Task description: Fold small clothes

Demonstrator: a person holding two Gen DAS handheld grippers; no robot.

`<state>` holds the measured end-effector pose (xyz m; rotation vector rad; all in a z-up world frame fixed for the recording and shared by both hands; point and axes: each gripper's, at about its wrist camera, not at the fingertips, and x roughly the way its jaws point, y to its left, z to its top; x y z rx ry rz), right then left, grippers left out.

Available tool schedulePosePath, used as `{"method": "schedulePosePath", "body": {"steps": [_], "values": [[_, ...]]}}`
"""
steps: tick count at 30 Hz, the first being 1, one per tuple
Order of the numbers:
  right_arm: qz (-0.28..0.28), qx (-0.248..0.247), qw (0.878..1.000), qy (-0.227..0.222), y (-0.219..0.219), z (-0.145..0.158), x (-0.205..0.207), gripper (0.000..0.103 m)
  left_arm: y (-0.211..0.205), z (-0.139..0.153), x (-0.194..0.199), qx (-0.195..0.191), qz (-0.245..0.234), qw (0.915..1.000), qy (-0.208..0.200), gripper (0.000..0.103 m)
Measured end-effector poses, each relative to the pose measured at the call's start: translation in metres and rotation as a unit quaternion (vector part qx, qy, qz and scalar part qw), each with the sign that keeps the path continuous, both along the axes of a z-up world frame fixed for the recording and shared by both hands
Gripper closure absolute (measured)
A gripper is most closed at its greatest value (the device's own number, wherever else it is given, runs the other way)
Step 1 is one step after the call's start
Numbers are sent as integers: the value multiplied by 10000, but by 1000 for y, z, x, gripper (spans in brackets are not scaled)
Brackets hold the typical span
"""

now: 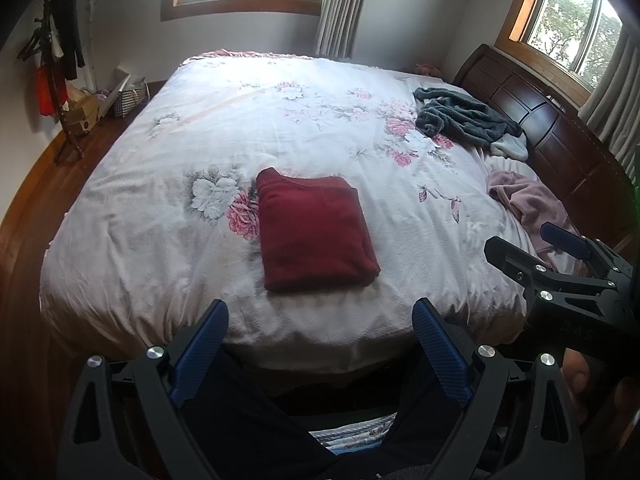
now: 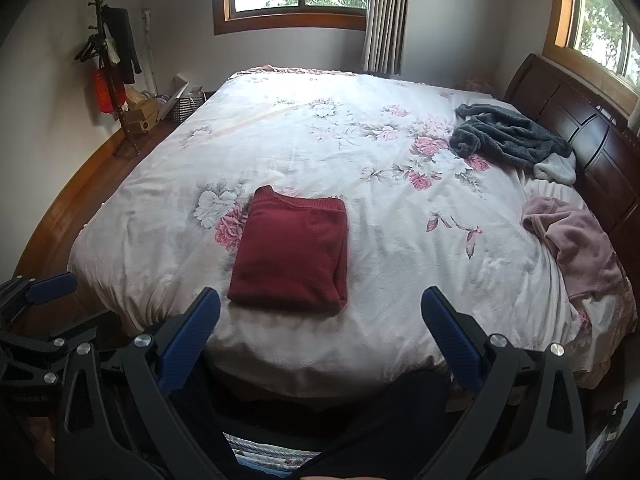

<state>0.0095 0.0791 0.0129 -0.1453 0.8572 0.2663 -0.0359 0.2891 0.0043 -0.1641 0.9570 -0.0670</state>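
Both claws, left (image 1: 320, 330) and right (image 2: 320, 318), hang spread apart and empty off the bed's (image 1: 168, 184) near edge. The folded red sweater (image 1: 314, 232) lies near that edge; its underside is hidden.

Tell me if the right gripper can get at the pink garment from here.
Probably yes: the right gripper is open and empty, and the pink garment lies crumpled, uncovered, on the bed's right side, with nothing between them.
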Motion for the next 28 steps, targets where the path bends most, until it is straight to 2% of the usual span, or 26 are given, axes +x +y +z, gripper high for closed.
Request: {"method": "schedulePosePath", "body": {"steps": [28], "values": [[-59, 89, 9998, 151, -4, -9, 0, 3, 6, -2, 6, 87, -94, 9999, 71, 10]]}}
